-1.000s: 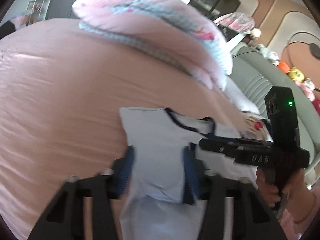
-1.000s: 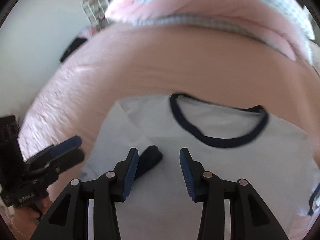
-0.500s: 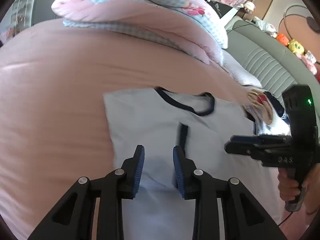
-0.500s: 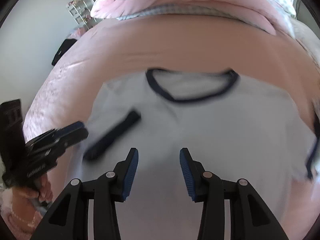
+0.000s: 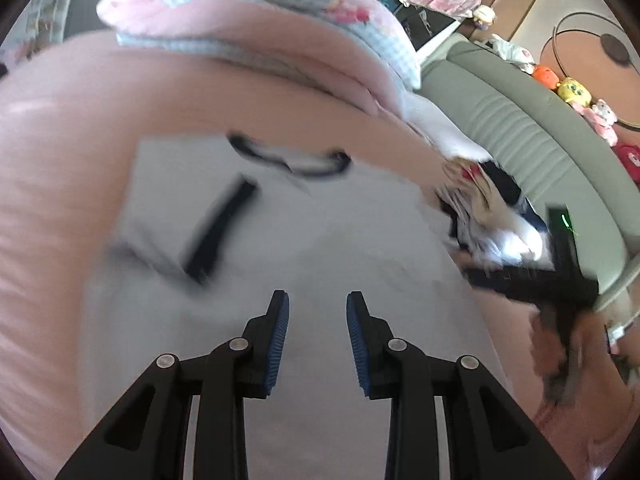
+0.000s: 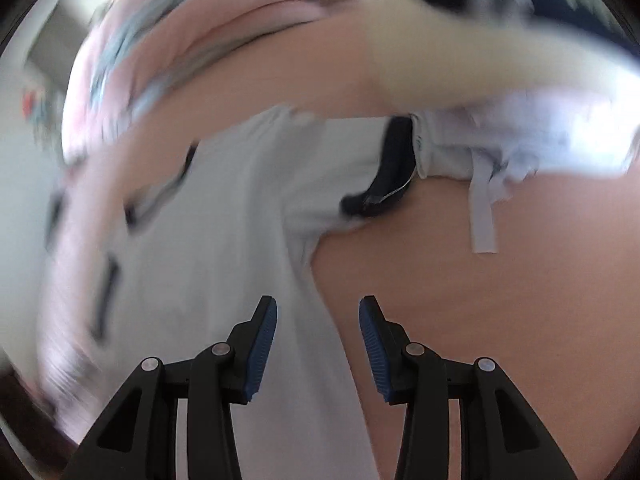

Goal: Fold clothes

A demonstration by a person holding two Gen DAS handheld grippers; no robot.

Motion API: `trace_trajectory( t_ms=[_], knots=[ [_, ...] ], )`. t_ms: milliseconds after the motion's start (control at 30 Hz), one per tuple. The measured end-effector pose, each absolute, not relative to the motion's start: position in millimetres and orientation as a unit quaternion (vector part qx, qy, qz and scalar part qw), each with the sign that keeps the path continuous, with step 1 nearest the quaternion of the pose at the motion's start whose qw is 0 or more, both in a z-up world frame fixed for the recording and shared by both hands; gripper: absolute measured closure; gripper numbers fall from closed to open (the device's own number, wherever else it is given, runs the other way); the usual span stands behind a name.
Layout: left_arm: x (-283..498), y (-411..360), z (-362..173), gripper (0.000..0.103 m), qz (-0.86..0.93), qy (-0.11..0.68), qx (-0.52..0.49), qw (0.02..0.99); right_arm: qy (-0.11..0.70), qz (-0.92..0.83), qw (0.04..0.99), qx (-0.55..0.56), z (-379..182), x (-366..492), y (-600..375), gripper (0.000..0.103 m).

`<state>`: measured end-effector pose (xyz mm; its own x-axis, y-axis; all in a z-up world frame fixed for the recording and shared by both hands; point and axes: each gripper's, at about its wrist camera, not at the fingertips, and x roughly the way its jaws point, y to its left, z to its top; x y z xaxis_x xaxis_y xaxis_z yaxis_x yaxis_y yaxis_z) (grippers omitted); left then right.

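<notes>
Pale grey-white cotton T-shirt w/ navy collar trim (image 5: 288, 232) lies flat on the pink bed sheet (image 5: 52, 184), neck opening toward the far side. In left wrist view its one sleeve is folded in over the body, the navy sleeve cuff (image 5: 218, 232) showing as a dark diagonal bar near the collar. Picture is motion-blurred, so edges are soft.

Left tool (image 5: 318, 332) hangs over the lower middle of the shirt, blue-padded fingers apart, nothing between them; whether the tips touch the fabric can't be told. Right tool (image 6: 318, 334) also spread apart & empty, sitting over the shirt's side edge: shirt fabric (image 6: 224, 248) under the left finger, bare sheet (image 6: 460, 280) under the right finger. In that view the other sleeve w/ its navy cuff (image 6: 384, 184) sticks out sideways, unfolded, right beside a crumpled pile of white & dark clothes (image 6: 520, 136).

Left view also catches the right tool's black body w/ green light (image 5: 560, 272) at the shirt's right edge, gripped by a hand (image 5: 560, 360), badly blurred. Behind the shirt: rolled pink & blue-checked quilt (image 5: 280, 28). Grey-green padded headboard (image 5: 520, 128) runs along the right, plush toys (image 5: 572, 88) on top of it.
</notes>
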<state>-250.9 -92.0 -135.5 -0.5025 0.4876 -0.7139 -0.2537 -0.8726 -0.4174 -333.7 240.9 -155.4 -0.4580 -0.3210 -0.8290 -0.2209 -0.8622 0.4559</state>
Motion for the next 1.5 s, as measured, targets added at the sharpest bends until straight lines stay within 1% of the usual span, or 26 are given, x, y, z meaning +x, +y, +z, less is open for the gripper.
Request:
trace_trajectory(
  t_ms=[67, 100, 200, 233, 367, 400, 433, 467, 500, 533, 567, 867, 967, 1000, 1033, 1067, 1100, 1133, 1200, 1233, 1333, 1400, 1500],
  knots=[
    [-244.7, -88.8, -144.4, 0.076, 0.850, -0.131, -0.462, 0.219, -0.320, -0.800, 0.014, 0.508, -164.2, -340.3, 263.3, 0.053],
    [-241.6, -87.6, -147.9, 0.076, 0.847, -0.131, -0.466, 0.220, -0.349, -0.792, 0.006, 0.501, -168.5, -343.6, 274.4, 0.051],
    [-232.7, -88.7, -153.0, 0.076, 0.843, -0.135, -0.469, 0.226, -0.428, -0.767, -0.020, 0.479, -180.9, -353.8, 305.9, 0.051],
    [-231.6, -89.4, -154.5, 0.076, 0.842, -0.138, -0.469, 0.228, -0.414, -0.776, -0.028, 0.475, -179.9, -359.1, 303.0, 0.051],
    [-230.9, -92.0, -156.9, 0.076, 0.836, -0.137, -0.475, 0.240, -0.334, -0.812, -0.072, 0.474, -172.1, -378.0, 292.3, 0.052],
    [-232.0, -91.7, -157.1, 0.076, 0.836, -0.136, -0.475, 0.241, -0.312, -0.818, -0.083, 0.476, -171.2, -382.0, 289.6, 0.057],
    [-233.4, -91.1, -157.4, 0.076, 0.837, -0.135, -0.474, 0.240, -0.289, -0.824, -0.094, 0.479, -170.2, -386.1, 286.9, 0.070],
    [-234.4, -92.1, -157.9, 0.076, 0.836, -0.136, -0.474, 0.240, -0.266, -0.830, -0.102, 0.480, -169.1, -389.8, 283.9, 0.076],
    [-234.9, -93.8, -158.7, 0.076, 0.835, -0.141, -0.474, 0.240, -0.247, -0.836, -0.096, 0.480, -166.8, -391.4, 279.8, 0.092],
    [-235.5, -95.6, -159.6, 0.076, 0.834, -0.146, -0.475, 0.240, -0.228, -0.843, -0.090, 0.479, -164.5, -393.0, 275.6, 0.095],
    [-235.3, -97.3, -160.2, 0.076, 0.834, -0.150, -0.474, 0.241, -0.207, -0.850, -0.082, 0.478, -161.7, -394.2, 270.3, 0.095],
    [-231.6, -98.3, -162.2, 0.076, 0.834, -0.148, -0.475, 0.238, 0.067, -0.907, 0.076, 0.409, -113.3, -382.7, 159.9, 0.095],
    [-232.2, -99.0, -162.9, 0.076, 0.833, -0.153, -0.476, 0.237, 0.147, -0.855, 0.128, 0.481, -148.8, -377.6, 140.3, 0.095],
    [-233.1, -99.0, -162.5, 0.076, 0.832, -0.155, -0.477, 0.238, 0.145, -0.857, 0.130, 0.478, -146.5, -373.6, 143.1, 0.095],
    [-234.5, -99.0, -161.9, 0.076, 0.830, -0.157, -0.478, 0.240, 0.144, -0.858, 0.133, 0.474, -144.2, -369.7, 145.9, 0.091],
    [-235.9, -99.0, -161.3, 0.076, 0.829, -0.159, -0.479, 0.241, 0.137, -0.861, 0.137, 0.471, -141.3, -366.5, 149.6, 0.086],
    [-240.0, -98.1, -159.7, 0.076, 0.827, -0.161, -0.479, 0.244, 0.103, -0.867, 0.146, 0.466, -135.3, -368.2, 158.4, 0.073],
    [-245.5, -96.7, -157.7, 0.076, 0.826, -0.163, -0.480, 0.247, 0.067, -0.872, 0.157, 0.460, -128.8, -369.5, 167.5, 0.068],
    [-259.7, -88.1, -147.6, 0.076, 0.827, -0.162, -0.470, 0.261, -0.008, -0.880, 0.190, 0.435, -110.6, -367.2, 187.3, 0.067],
    [-268.5, -80.2, -141.9, 0.076, 0.829, -0.158, -0.464, 0.267, -0.025, -0.883, 0.192, 0.426, -104.4, -367.1, 194.5, 0.067],
    [-296.2, -50.3, -127.2, 0.076, 0.836, -0.140, -0.448, 0.286, -0.014, -0.910, 0.095, 0.404, -94.6, -367.7, 208.6, 0.067],
    [-315.0, -20.1, -124.4, 0.076, 0.834, -0.119, -0.450, 0.295, -0.002, -0.909, 0.006, 0.417, -101.0, -373.7, 224.2, 0.067],
    [-336.1, 21.8, -120.9, 0.076, 0.832, -0.084, -0.452, 0.310, -0.029, -0.891, -0.042, 0.450, -118.0, -374.9, 247.7, 0.067]
  ],
)
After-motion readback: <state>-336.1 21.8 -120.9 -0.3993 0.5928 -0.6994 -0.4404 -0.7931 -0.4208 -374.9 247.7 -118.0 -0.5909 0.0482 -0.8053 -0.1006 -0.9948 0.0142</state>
